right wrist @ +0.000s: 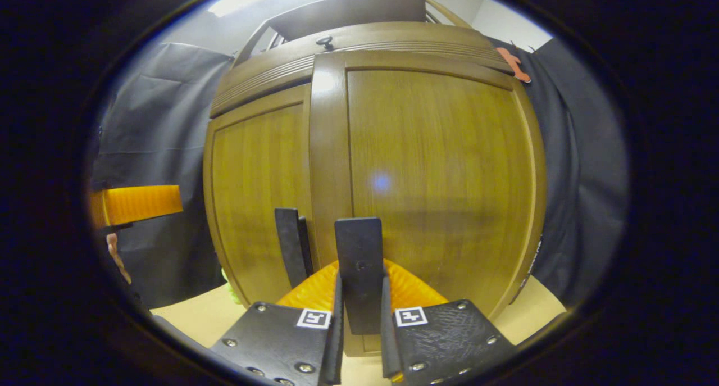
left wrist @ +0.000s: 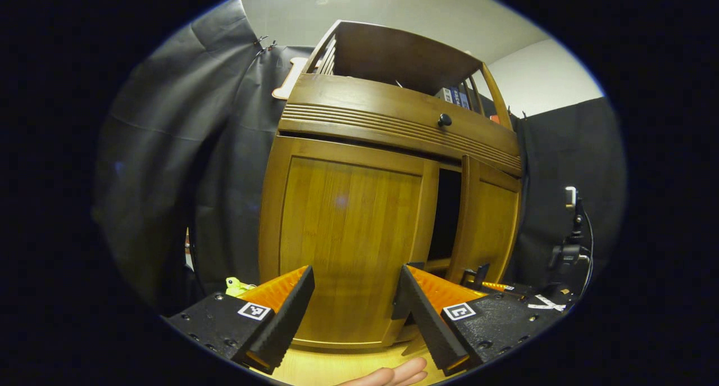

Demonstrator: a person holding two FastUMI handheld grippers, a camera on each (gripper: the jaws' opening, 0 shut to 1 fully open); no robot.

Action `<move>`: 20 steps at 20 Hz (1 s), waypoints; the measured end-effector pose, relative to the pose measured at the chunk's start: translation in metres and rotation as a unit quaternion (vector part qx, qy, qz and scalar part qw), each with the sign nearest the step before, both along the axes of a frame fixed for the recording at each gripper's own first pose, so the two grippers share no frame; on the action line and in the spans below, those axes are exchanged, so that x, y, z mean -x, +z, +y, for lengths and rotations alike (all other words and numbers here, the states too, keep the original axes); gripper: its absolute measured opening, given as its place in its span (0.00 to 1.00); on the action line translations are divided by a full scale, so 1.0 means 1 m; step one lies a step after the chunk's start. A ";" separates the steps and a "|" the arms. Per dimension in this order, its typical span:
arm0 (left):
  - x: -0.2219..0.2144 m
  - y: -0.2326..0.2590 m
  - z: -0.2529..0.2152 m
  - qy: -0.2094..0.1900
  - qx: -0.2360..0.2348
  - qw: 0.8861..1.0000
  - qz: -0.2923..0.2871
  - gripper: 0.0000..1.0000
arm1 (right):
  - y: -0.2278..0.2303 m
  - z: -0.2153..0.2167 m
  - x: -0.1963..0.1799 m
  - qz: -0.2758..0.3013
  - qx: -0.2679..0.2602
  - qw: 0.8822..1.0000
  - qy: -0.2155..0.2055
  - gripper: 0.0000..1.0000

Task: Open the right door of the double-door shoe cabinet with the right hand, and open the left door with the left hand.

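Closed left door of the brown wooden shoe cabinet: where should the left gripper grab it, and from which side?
Grip the left door by its inner vertical edge, next to the dark gap beside the ajar right door. Come from that gap side: the panel is flat, no handle visible. Left gripper is open.

shoe cabinet (left wrist: 393, 150): brown wood, upright, double-door, round dark knob on top panel | right door (left wrist: 486, 217): ajar, dark gap beside it | left door (left wrist: 351, 234): shut, flush

Honey-brown wooden shoe cabinet (left wrist: 359, 217) — black knob (left wrist: 444, 119), grey-black cloth wall (left wrist: 185, 167)
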State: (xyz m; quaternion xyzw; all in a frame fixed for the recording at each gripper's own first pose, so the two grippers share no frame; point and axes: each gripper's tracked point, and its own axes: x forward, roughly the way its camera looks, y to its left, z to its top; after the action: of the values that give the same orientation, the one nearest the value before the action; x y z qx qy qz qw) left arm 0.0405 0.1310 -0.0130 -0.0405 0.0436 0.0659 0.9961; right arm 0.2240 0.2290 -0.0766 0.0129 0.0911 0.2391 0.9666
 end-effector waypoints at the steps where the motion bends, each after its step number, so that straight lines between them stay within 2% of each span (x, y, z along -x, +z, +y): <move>1: 0.000 0.001 -0.001 0.003 0.008 1.000 -0.001 0.92 | 0.000 0.000 0.001 0.004 -0.007 1.000 0.007 0.24; 2: 0.000 0.000 -0.003 0.004 0.013 1.000 -0.001 0.92 | 0.002 0.000 0.001 0.008 -0.012 1.000 0.012 0.27; 5: -0.001 -0.003 -0.011 -0.005 0.011 1.000 0.006 0.96 | 0.007 -0.002 0.002 0.009 -0.005 1.000 0.015 0.28; 7: -0.001 -0.004 -0.011 -0.005 0.006 1.000 0.008 0.95 | 0.007 -0.002 0.002 0.007 0.000 1.000 0.019 0.27; 8: -0.001 -0.004 -0.011 -0.003 0.004 1.000 0.007 0.92 | 0.008 -0.002 0.003 0.010 -0.003 1.000 0.023 0.27; 9: -0.001 -0.004 -0.011 -0.002 0.003 1.000 0.007 0.95 | 0.009 -0.002 0.003 0.011 -0.005 1.000 0.027 0.27; 11: -0.002 -0.005 -0.014 -0.002 0.003 1.000 0.009 0.92 | 0.014 -0.004 0.005 0.012 -0.006 0.999 0.036 0.27; 12: -0.002 -0.006 -0.014 -0.002 0.003 1.000 0.010 0.96 | 0.016 -0.004 0.005 0.011 -0.005 0.999 0.039 0.27; 13: -0.002 -0.006 -0.013 0.000 0.001 1.000 0.011 0.92 | 0.017 -0.005 0.005 0.011 -0.005 0.999 0.043 0.24; 14: -0.002 -0.007 -0.014 0.001 -0.002 1.000 0.011 0.92 | 0.019 -0.006 0.005 0.011 -0.007 0.999 0.045 0.27; 18: -0.005 -0.010 -0.020 0.000 -0.011 1.000 0.013 0.92 | 0.024 -0.008 0.006 0.010 -0.013 0.999 0.049 0.27; 19: -0.005 -0.010 -0.023 0.000 -0.012 1.000 0.014 0.92 | 0.023 -0.009 0.008 0.009 -0.014 0.999 0.049 0.31; 20: -0.005 -0.010 -0.025 -0.001 -0.015 1.000 0.015 0.92 | 0.025 -0.010 0.009 0.007 -0.014 0.999 0.048 0.27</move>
State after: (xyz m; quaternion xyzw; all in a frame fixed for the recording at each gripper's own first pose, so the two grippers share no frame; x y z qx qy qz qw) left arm 0.0457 0.1064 -0.0234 -0.0250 0.0573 0.0661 0.9959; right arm 0.2150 0.2187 -0.0520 0.0236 0.0950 0.2863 0.9531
